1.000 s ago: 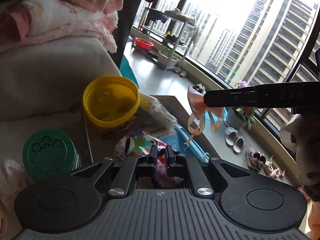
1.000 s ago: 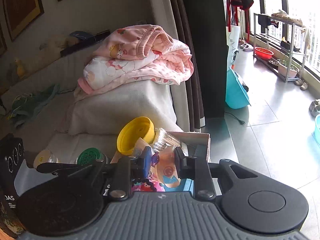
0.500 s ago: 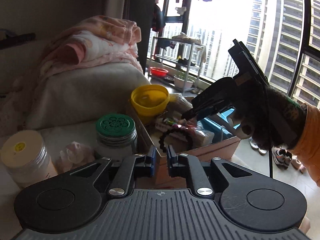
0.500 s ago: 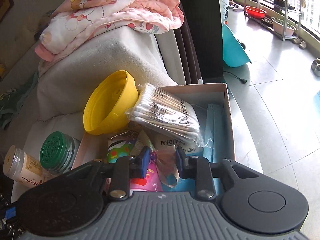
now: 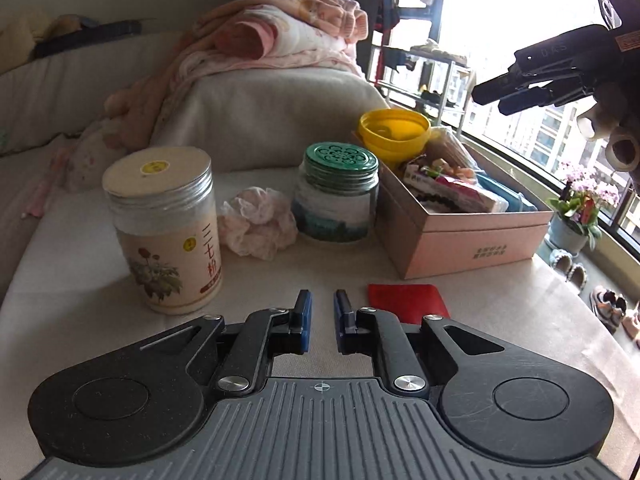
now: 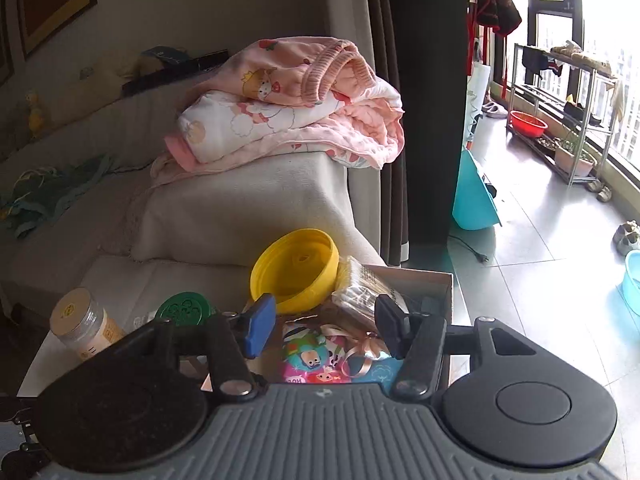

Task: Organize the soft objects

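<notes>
My right gripper (image 6: 324,308) hovers over the pink cardboard box (image 6: 436,280), its jaws opening and nothing pressed between them. Below it, a peach ribbon bow (image 6: 366,350) lies in the box on a colourful cartoon pouch (image 6: 316,354). In the left wrist view the right gripper (image 5: 490,102) hangs high above the box (image 5: 472,236). My left gripper (image 5: 322,300) is low over the white table, shut with only a sliver between its blue pads and nothing in it. A crumpled pink soft scrunchie (image 5: 258,222) lies on the table ahead of it, between two jars.
A cream jar (image 5: 164,232) and a green-lidded jar (image 5: 338,192) flank the scrunchie. A red card (image 5: 406,302) lies right of my left fingers. A yellow lid (image 6: 296,270) and a cotton swab pack (image 6: 360,288) sit in the box. Pink blankets (image 6: 296,116) top the sofa arm behind.
The right gripper opened and let go of the ribbon bow, which now lies in the box. The left gripper drew back from the box to low over the table near the jars.
</notes>
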`<act>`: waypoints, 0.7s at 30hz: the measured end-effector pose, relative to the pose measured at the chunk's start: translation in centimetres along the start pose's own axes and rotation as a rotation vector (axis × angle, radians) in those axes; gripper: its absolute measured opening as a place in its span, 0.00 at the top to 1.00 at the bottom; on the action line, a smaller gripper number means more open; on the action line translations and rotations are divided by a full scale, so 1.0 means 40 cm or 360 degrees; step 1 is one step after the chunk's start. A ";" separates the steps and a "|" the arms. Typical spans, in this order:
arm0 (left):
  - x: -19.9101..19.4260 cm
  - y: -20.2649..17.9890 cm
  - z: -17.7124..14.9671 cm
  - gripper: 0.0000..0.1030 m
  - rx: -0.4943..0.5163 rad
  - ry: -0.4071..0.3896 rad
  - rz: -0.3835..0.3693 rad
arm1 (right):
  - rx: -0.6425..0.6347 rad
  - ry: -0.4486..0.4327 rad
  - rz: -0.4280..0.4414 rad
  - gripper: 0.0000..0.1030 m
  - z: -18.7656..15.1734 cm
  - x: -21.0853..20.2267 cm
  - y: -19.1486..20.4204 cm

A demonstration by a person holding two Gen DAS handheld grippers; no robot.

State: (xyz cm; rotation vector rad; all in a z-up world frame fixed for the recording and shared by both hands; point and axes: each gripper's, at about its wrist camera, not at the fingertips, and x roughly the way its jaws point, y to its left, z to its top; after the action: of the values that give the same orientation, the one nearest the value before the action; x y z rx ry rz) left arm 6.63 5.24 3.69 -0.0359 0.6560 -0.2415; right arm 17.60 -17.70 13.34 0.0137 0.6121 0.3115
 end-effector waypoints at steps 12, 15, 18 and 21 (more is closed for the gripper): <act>0.071 -0.161 0.012 0.84 0.0183 0.0235 -0.0172 | 0.0051 0.0068 -0.0034 0.47 -0.296 -0.013 0.079; 0.099 -0.203 0.019 0.84 0.0278 0.0315 -0.0085 | 0.0209 0.0086 -0.0142 0.47 -0.391 0.005 0.035; 0.126 -0.232 0.020 0.84 0.0321 0.0407 -0.0028 | 0.0304 0.0030 -0.0249 0.47 -0.452 0.003 0.003; 0.137 -0.253 0.012 0.84 0.0369 0.0443 -0.0027 | 0.0341 -0.0054 -0.0290 0.47 -0.478 -0.012 -0.011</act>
State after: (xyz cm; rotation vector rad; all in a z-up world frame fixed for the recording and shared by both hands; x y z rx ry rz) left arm 8.98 -5.88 1.88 0.2179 0.9011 -0.3411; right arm 6.50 -19.76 -2.10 0.1679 0.6063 0.0683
